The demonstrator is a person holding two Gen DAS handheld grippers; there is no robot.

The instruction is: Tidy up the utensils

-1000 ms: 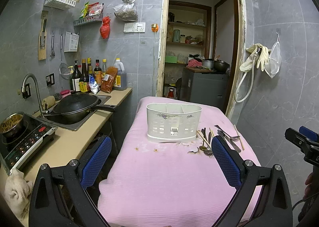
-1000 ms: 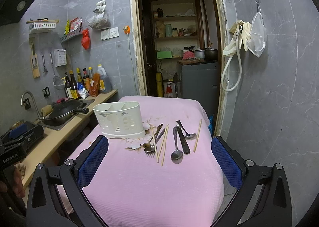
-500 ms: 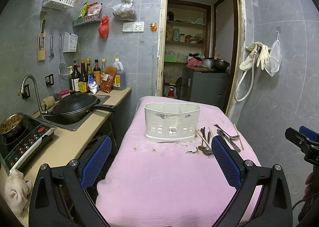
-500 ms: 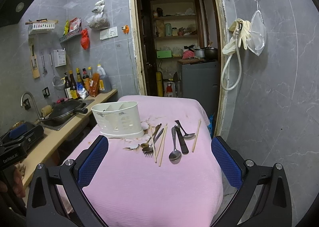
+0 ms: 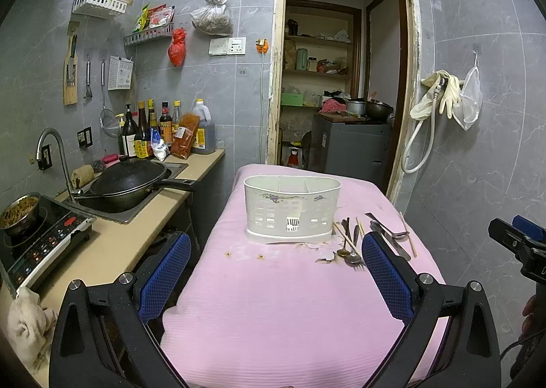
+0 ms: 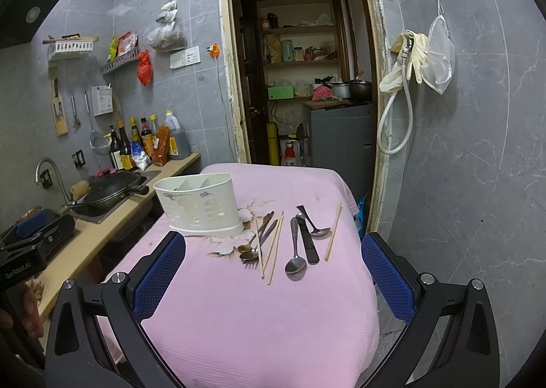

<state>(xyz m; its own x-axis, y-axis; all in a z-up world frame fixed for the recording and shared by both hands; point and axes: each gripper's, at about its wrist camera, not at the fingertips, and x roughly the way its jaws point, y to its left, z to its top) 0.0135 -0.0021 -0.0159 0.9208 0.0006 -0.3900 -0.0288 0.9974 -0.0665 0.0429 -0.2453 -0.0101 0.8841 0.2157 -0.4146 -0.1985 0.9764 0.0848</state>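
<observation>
both grippers — left gripper [image 5: 276, 272] and right gripper [image 6: 273, 270] — are held spread apart and empty above the pink-covered bench [image 6: 259, 313]; spoons [image 6: 295, 265] and chopsticks [image 6: 275, 248] are laid loose beside the white caddy [image 6: 199, 205], awaiting sorting.

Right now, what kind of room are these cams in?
Most likely a small home kitchen: a wok sits over the sink on the counter, sauce bottles line the tiled wall, and an induction cooker stands nearby. A pink-covered table holds loose utensils.
</observation>
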